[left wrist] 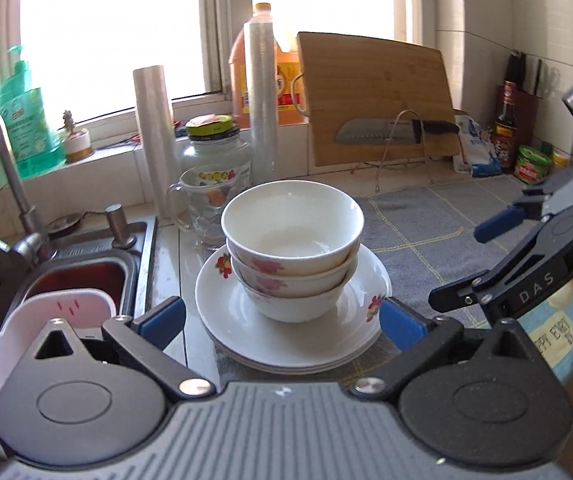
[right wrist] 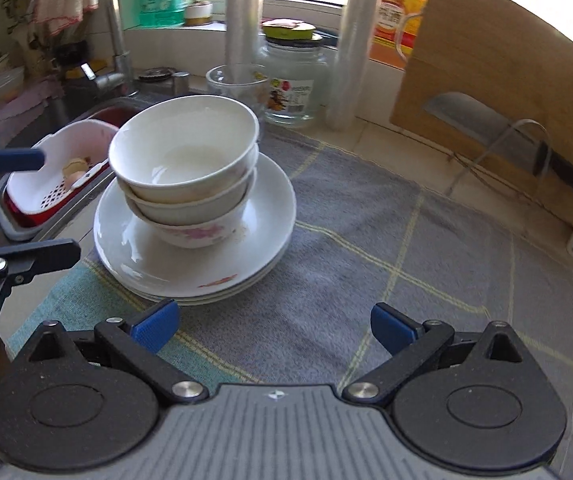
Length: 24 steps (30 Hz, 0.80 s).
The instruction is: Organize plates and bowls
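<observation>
Three white bowls with pink flowers (left wrist: 292,256) sit nested on a stack of white plates (left wrist: 246,328) on the counter. My left gripper (left wrist: 282,322) is open, its blue pads on either side of the plate stack's near rim, empty. In the right wrist view the bowls (right wrist: 184,176) and plates (right wrist: 134,248) lie ahead to the left. My right gripper (right wrist: 274,328) is open and empty above the grey cloth (right wrist: 366,240), just right of the plates. It also shows at the right of the left wrist view (left wrist: 502,220).
A sink (left wrist: 86,276) with a pink-and-white strainer basket (right wrist: 52,188) and tap (left wrist: 10,176) is on the left. Behind the bowls stand a glass mug (left wrist: 202,204), a jar (left wrist: 216,148), film rolls (left wrist: 154,140) and a cutting board with a knife (left wrist: 378,104).
</observation>
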Motion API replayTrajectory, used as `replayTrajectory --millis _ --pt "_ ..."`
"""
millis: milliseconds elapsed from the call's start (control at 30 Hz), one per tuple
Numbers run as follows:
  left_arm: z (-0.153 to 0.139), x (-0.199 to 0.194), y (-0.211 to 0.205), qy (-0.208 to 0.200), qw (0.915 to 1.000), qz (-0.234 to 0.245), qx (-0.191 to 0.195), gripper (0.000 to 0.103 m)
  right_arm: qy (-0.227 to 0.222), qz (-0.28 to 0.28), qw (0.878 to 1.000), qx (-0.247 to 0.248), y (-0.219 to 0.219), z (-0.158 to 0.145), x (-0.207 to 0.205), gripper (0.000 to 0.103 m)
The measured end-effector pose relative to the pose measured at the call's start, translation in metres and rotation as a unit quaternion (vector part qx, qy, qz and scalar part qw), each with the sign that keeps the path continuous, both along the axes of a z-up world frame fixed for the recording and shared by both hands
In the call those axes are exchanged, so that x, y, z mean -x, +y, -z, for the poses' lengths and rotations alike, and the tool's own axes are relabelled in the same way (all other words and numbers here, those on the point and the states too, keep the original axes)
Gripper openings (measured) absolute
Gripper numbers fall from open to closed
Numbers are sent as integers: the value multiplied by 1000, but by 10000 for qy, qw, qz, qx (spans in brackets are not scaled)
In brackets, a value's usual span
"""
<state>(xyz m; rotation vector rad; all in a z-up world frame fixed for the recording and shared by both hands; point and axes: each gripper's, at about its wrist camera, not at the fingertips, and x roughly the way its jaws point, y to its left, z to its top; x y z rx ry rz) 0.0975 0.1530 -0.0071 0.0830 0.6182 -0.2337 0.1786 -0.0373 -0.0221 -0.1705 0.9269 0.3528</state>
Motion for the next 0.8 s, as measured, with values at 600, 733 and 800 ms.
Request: replayTrajectory --millis 600,733,800 --pt "-50 48 -31 275 9910 -1306 100 102 -343 657 9963 -444 -23 -50 63 103" --pt "-52 49 -34 275 9913 -1280 103 102 -401 728 9954 -471 -26 -53 65 103" --pt "-53 49 -35 274 9914 -1279 96 102 -415 746 9952 -489 -28 -55 65 103"
